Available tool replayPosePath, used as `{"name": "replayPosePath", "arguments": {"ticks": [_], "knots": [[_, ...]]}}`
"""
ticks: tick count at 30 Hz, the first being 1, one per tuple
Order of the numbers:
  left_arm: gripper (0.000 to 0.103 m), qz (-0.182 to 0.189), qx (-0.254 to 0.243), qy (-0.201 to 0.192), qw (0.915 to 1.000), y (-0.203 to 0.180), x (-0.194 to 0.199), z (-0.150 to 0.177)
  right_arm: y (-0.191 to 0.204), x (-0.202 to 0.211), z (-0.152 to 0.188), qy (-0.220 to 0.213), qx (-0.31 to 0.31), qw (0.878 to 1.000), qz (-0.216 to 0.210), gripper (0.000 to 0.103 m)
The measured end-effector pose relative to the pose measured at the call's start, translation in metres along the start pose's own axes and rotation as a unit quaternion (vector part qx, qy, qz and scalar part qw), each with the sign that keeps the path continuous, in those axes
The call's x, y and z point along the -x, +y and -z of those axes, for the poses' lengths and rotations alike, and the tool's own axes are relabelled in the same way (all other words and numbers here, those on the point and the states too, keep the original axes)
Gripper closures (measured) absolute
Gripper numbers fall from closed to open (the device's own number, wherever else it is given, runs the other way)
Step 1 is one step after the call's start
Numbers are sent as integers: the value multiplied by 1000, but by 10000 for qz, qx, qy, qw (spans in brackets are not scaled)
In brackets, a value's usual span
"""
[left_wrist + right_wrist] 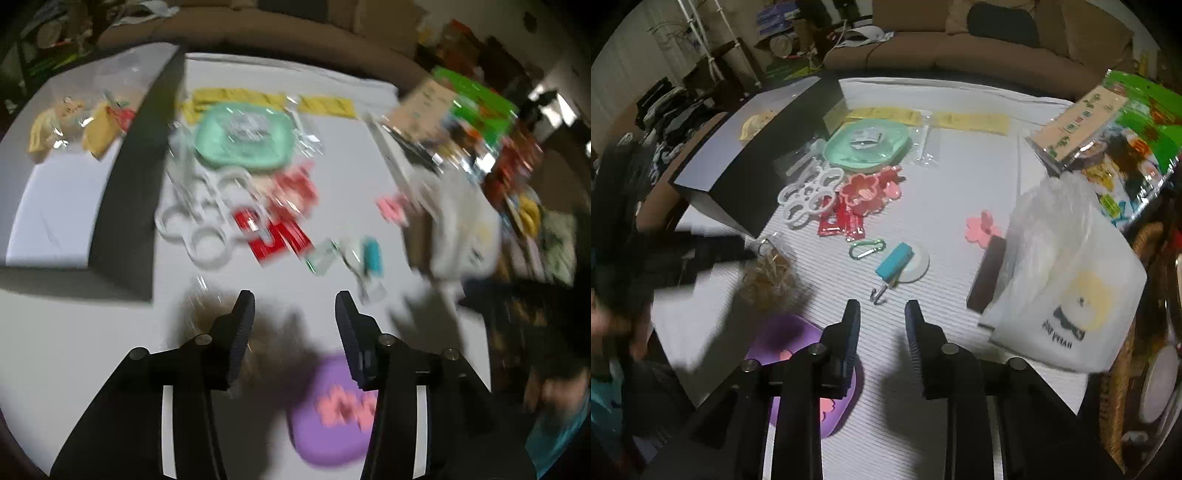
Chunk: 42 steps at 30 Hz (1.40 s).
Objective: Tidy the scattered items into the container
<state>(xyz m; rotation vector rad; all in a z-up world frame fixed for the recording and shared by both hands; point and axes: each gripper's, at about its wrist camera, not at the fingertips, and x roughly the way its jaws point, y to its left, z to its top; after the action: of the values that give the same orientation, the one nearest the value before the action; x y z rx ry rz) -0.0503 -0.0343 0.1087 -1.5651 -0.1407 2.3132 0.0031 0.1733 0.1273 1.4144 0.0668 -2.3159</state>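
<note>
A black box with a white inside [55, 206] stands at the left and holds yellow packets [98, 127]; it also shows in the right wrist view [753, 162]. Scattered on the white table are a mint green dish [245, 138] [868, 146], white rings [207, 214] [809, 194], red packets [273, 236] [842, 221], a teal hook [897, 264] and a purple pouch [332, 413] [798, 336]. My left gripper [295, 306] is open and empty above a brown curly bundle [768, 277]. My right gripper [881, 314] is open and empty near the hook.
A white plastic bag [1067, 280] and a dark block [988, 273] sit at the right. Green toy packaging [1123, 136] lies at the far right. Yellow strips [971, 122] and a pink flower [982, 225] lie on the table. A sofa [960, 48] is behind.
</note>
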Motion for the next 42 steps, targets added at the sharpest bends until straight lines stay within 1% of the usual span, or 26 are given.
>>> {"name": "replayPosePath", "arguments": {"ticks": [2, 4, 6, 8, 10, 12, 15, 16, 17, 18, 19, 23, 26, 29, 31, 34, 36, 37, 38, 40, 41, 42], "knots": [[53, -129, 59, -45, 9999, 3, -12, -13, 3, -3, 3, -19, 8, 10000, -16, 75], [53, -259, 46, -21, 9997, 2, -31, -27, 4, -7, 4, -1, -1, 9999, -154, 75], [52, -314, -29, 61, 9995, -2, -52, -37, 3, -11, 4, 30, 15, 9997, -245, 75], [52, -541, -97, 209, 9983, -8, -77, -46, 2, -13, 4, 45, 16, 9996, -294, 74], [52, -733, -47, 300, 9968, -8, -95, -53, 0, -13, 3, 51, -3, 9994, -352, 72], [52, -803, 34, 278, 9964, -8, -109, -60, -2, -12, 2, 45, -31, 9991, -426, 70], [55, -806, -16, 309, 9963, -9, -120, -64, -6, -11, 4, 54, -77, 9987, -501, 68], [61, -808, -74, 343, 9961, -11, -125, -65, -7, -11, 5, 62, -100, 9986, -514, 68], [78, -814, -114, 364, 9959, -12, -127, -64, -9, -12, 5, 75, -119, 9986, -515, 68], [84, -792, -140, 346, 9962, -12, -128, -64, -10, -13, 5, 84, -136, 9986, -507, 68], [89, -725, -111, 317, 9968, -11, -126, -63, -12, -13, 6, 86, -158, 9986, -493, 68], [90, -600, -129, 150, 9980, -13, -103, -54, -17, -13, 6, 83, -272, 9981, -548, 68], [90, -350, -162, 84, 9992, -17, -73, -40, -18, -12, 6, 61, -297, 9980, -550, 68], [90, -12, -406, 82, 9991, -31, -40, -18, -16, -12, 7, 66, -312, 9979, -570, 68], [90, 129, -683, 181, 9974, -47, -26, 6, -14, -12, 9, 74, -290, 9980, -560, 68], [90, 410, -928, 447, 9938, -63, -22, 35, -11, -13, 11, 91, -256, 9982, -528, 68], [90, 435, -1080, 653, 9910, -71, -26, 52, -10, -14, 12, 117, -261, 9983, -503, 68], [90, 387, -1174, 764, 9894, -76, -33, 57, -10, -15, 12, 125, -271, 9983, -497, 68], [90, 339, -1198, 808, 9889, -77, -38, 61, -10, -16, 13, 131, -292, 9983, -491, 68], [90, 296, -1085, 884, 9897, -74, -44, 64, -10, -17, 13, 139, -322, 9983, -468, 68], [90, 310, -1021, 841, 9907, -72, -41, 64, -11, -17, 14, 145, -333, 9983, -454, 68], [89, 316, -904, 706, 9929, -68, -34, 62, -11, -17, 14, 150, -341, 9983, -449, 68]]}}
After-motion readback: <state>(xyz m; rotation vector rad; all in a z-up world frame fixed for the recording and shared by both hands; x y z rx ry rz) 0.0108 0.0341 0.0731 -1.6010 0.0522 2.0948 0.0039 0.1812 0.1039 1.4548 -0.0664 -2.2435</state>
